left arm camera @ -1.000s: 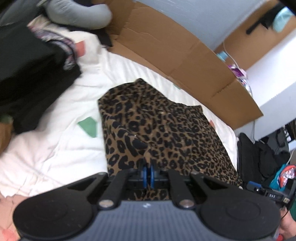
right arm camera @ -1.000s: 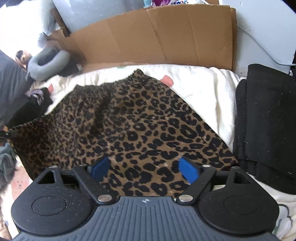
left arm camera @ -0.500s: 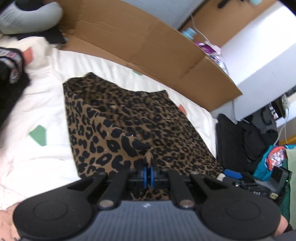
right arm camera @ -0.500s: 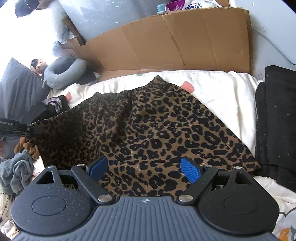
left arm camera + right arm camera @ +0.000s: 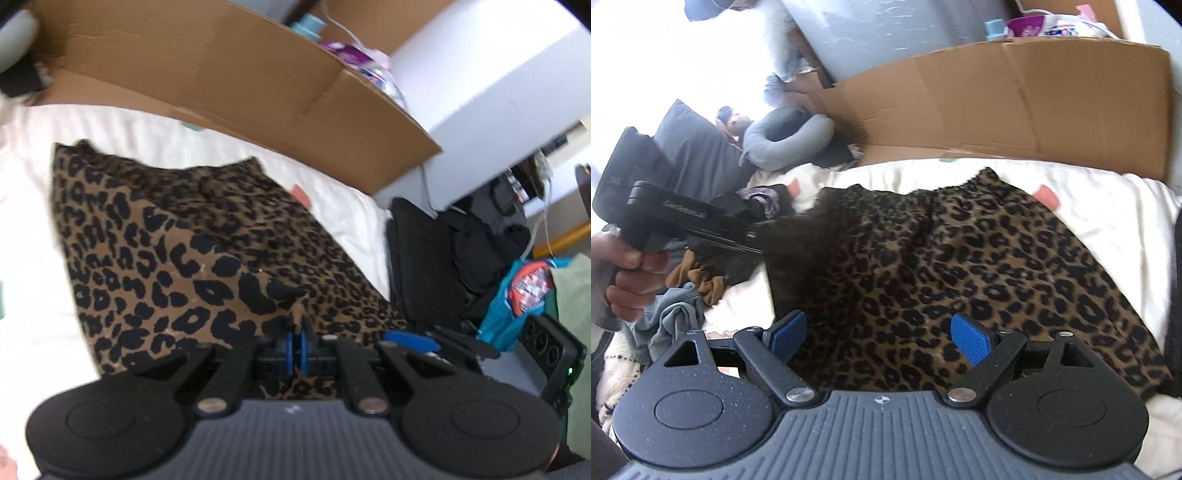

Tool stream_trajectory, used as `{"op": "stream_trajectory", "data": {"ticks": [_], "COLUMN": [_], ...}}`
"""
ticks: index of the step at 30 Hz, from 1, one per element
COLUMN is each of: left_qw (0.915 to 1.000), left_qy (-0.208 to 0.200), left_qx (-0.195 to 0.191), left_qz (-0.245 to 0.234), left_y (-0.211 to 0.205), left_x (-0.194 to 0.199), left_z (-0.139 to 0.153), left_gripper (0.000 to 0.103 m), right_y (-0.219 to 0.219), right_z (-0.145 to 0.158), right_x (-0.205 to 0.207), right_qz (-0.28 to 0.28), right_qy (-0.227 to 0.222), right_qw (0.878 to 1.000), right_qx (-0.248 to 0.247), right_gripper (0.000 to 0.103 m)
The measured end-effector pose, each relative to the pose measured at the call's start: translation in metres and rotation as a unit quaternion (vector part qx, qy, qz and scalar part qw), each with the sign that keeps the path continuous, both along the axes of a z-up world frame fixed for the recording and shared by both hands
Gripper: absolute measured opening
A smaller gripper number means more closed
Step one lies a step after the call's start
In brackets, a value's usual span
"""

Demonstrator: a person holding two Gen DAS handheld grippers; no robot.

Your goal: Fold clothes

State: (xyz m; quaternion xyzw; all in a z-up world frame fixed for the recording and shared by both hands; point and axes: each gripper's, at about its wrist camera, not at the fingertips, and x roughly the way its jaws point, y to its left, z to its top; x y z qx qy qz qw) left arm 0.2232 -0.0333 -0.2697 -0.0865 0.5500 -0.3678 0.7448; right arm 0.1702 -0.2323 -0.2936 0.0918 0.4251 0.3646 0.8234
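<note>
Left gripper [image 5: 298,341] has its blue pads pressed together on a tuck of the leopard-print skirt [image 5: 192,254], lifting that side off the white bedding [image 5: 1108,218]. Right gripper [image 5: 877,334] hangs spread wide over the cloth's near edge, gripping nothing. I judge the fabric light, limp and stretchy; I'd pinch corners or the gathered waistband [image 5: 964,181], never mid-panel
</note>
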Motion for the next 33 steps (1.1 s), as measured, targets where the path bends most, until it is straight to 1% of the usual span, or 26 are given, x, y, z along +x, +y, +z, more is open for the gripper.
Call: {"op": "stream_trajectory", "data": {"ticks": [3, 5, 8, 11, 13, 17, 18, 20, 22, 23, 24, 25, 27, 28, 30, 32, 33], "left_qw": [0.9998, 0.9996, 0.999, 0.9983, 0.998, 0.9973, 0.9972, 0.9971, 0.997, 0.997, 0.997, 0.9969, 0.9965, 0.9966, 0.9976, 0.9984, 0.9987], "left_qy": [0.005, 0.009, 0.019, 0.027, 0.028, 0.034, 0.035, 0.036, 0.038, 0.035, 0.033, 0.033, 0.027, 0.023, 0.017, 0.012, 0.009], "left_qx": [-0.004, -0.007, -0.018, -0.033, -0.041, -0.053, -0.054, -0.055, -0.056, -0.055, -0.054, -0.054, -0.068, -0.069, -0.055, -0.041, -0.034], "left_qz": [-0.016, -0.025, -0.035, -0.039, -0.039, -0.037, -0.037, -0.037, -0.038, -0.041, -0.045, -0.047, -0.041, -0.039, -0.038, -0.038, -0.038], "left_y": [-0.019, -0.031, -0.044, -0.056, -0.062, -0.073, -0.075, -0.078, -0.082, -0.083, -0.085, -0.086, -0.084, -0.081, -0.076, -0.07, -0.067], "left_x": [0.0, 0.0, -0.001, -0.004, -0.006, -0.011, -0.013, -0.015, -0.016, -0.017, -0.017, -0.017, -0.017, -0.016, -0.015, -0.013, -0.012], "left_z": [-0.006, -0.009, -0.013, -0.015, -0.016, -0.021, -0.022, -0.024, -0.027, -0.027, -0.027, -0.027, -0.022, -0.021, -0.023, -0.025, -0.026], "left_gripper": [0.005, 0.005, 0.005, 0.005, 0.005, 0.005, 0.004, 0.005, 0.005, 0.006, 0.007, 0.009, 0.016, 0.018, 0.032, 0.038, 0.038], "right_y": [0.008, 0.012, 0.016, 0.018, 0.019, 0.015, 0.014, 0.014, 0.013, 0.012, 0.01, 0.008, 0.002, -0.001, -0.008, -0.015, -0.019], "right_z": [0.0, -0.002, -0.004, -0.008, -0.011, -0.017, -0.018, -0.02, -0.023, -0.025, -0.027, -0.029, -0.03, -0.031, -0.031, -0.031, -0.031], "right_x": [0.008, 0.012, 0.014, 0.015, 0.014, 0.016, 0.016, 0.016, 0.016, 0.016, 0.017, 0.017, 0.017, 0.017, 0.019, 0.02, 0.022], "right_qz": [0.011, 0.016, 0.019, 0.016, 0.01, -0.006, -0.009, -0.01, -0.012, -0.014, -0.016, -0.018, -0.025, -0.029, -0.036, -0.043, -0.049], "right_qy": [-0.008, -0.01, -0.008, -0.006, -0.008, -0.007, -0.008, -0.011, -0.015, -0.014, -0.011, -0.01, -0.009, -0.009, -0.006, -0.004, -0.002], "right_qw": [1.0, 1.0, 1.0, 1.0, 1.0, 1.0, 1.0, 1.0, 1.0, 1.0, 1.0, 1.0, 0.999, 0.999, 0.999, 0.999, 0.999], "right_qx": [0.007, 0.008, 0.011, 0.007, 0.0, -0.008, -0.009, -0.011, -0.02, -0.022, -0.022, -0.022, -0.021, -0.021, -0.018, -0.018, -0.017], "right_gripper": [0.088, 0.085, 0.08, 0.07, 0.056, 0.041, 0.035, 0.025, 0.011, 0.009, 0.004, 0.002, 0.001, 0.001, 0.0, 0.0, 0.0]}}
